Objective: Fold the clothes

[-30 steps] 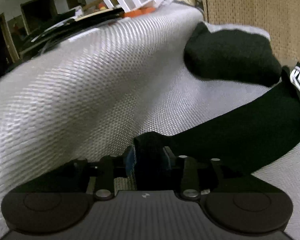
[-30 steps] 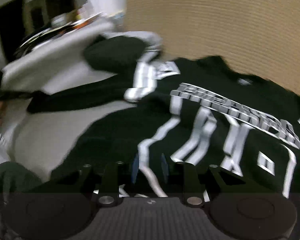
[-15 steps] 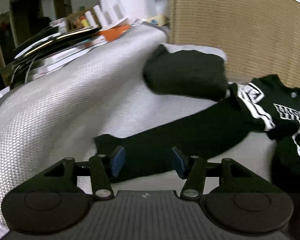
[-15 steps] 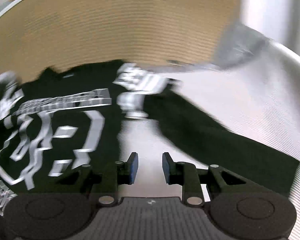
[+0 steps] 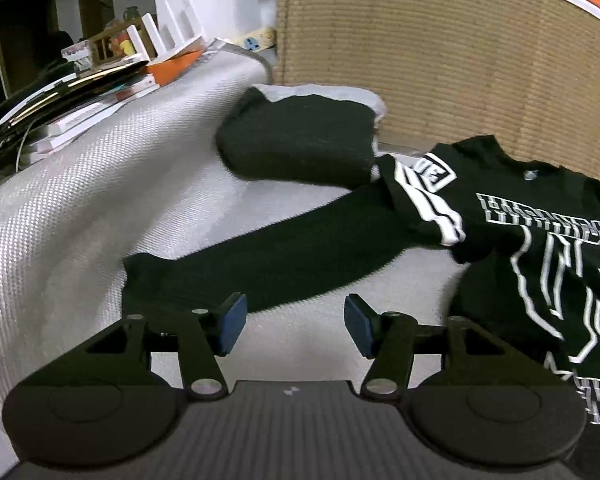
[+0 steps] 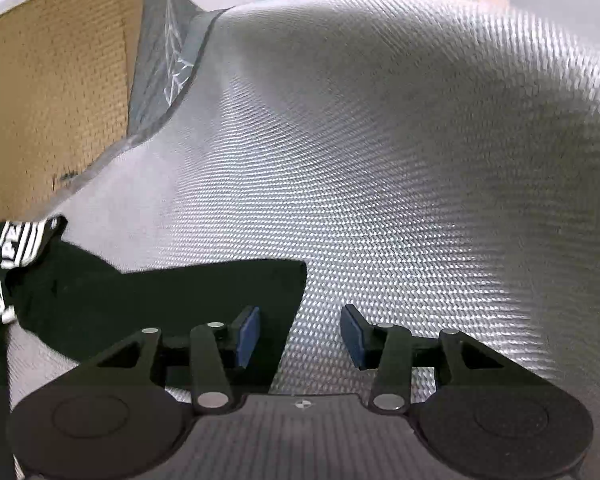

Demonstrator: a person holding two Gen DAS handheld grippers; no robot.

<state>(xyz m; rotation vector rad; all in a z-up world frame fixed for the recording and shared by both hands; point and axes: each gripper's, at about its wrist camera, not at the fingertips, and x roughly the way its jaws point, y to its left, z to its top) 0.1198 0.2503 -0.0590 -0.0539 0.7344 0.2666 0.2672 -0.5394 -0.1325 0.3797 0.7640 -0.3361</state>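
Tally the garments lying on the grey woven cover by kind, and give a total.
Black long-sleeved shirt with white lettering, spread out flat: 1
Folded dark garment at the back by the woven panel: 1
Total: 2

You see a matt black knit shirt [image 5: 540, 216] with white print on a coarse woven grey cover [image 6: 380, 160]; behind, a rough woven straw-like panel [image 5: 440, 60].
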